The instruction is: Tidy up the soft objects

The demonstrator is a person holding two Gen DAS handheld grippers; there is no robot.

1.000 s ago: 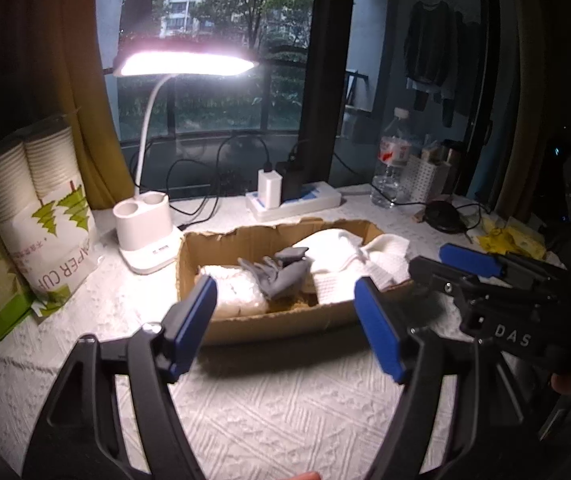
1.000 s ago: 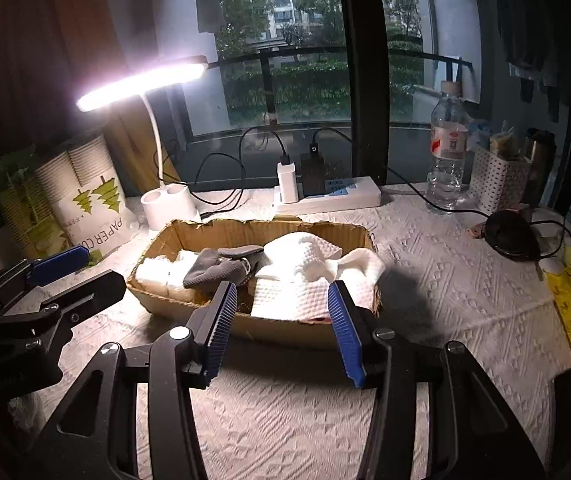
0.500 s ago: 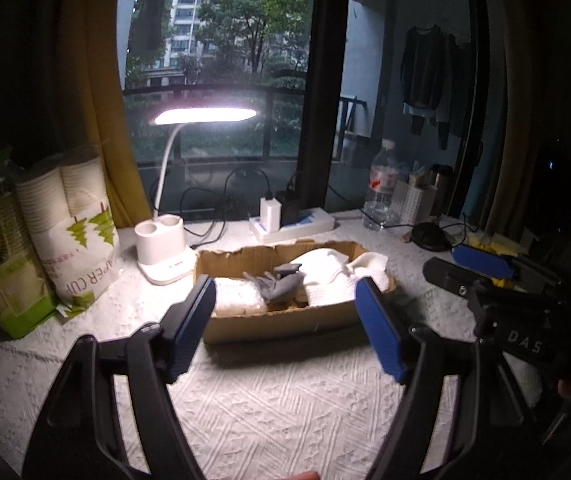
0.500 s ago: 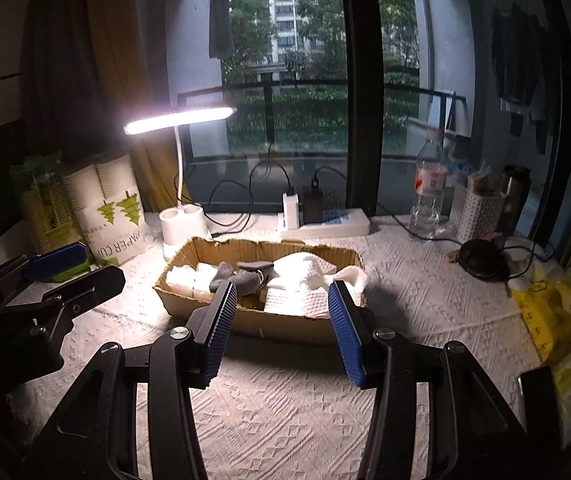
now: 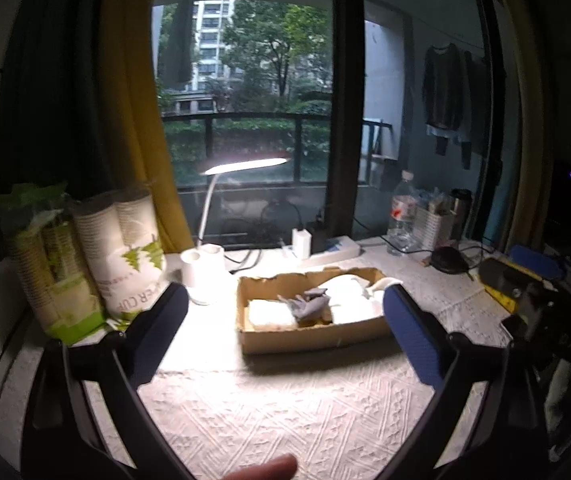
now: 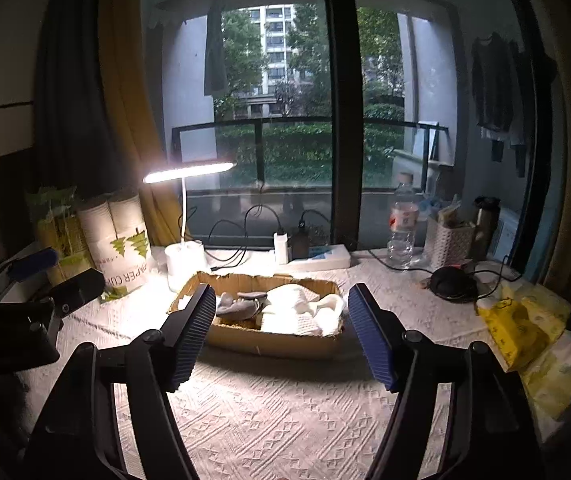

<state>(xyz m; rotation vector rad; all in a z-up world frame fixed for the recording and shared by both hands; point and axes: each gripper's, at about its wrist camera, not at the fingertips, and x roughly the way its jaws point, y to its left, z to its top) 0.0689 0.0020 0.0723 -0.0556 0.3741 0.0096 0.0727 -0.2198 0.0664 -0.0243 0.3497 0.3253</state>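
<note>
A shallow cardboard box point(image 5: 309, 338) point(image 6: 273, 346) sits mid-table on a white textured cloth. Inside lie a white folded cloth point(image 5: 267, 314) at the left, a grey glove point(image 5: 309, 306) point(image 6: 239, 306) in the middle and white towels point(image 5: 351, 300) point(image 6: 297, 314) at the right. My left gripper point(image 5: 285, 332) is open and empty, held back from the box. My right gripper point(image 6: 281, 332) is open and empty, also back from the box. Each gripper shows at the other view's edge.
A lit desk lamp point(image 6: 185, 256) stands behind the box at the left. Paper cup packs point(image 5: 121, 264) stand far left. A power strip point(image 6: 317, 258), water bottle point(image 6: 403, 224), white basket point(image 6: 447, 236), black round object point(image 6: 451, 284) and yellow packets point(image 6: 521, 328) lie at back and right.
Both grippers have pulled back and up from the box, which now looks smaller and farther. Both stay open and empty. The box contents have not moved.
</note>
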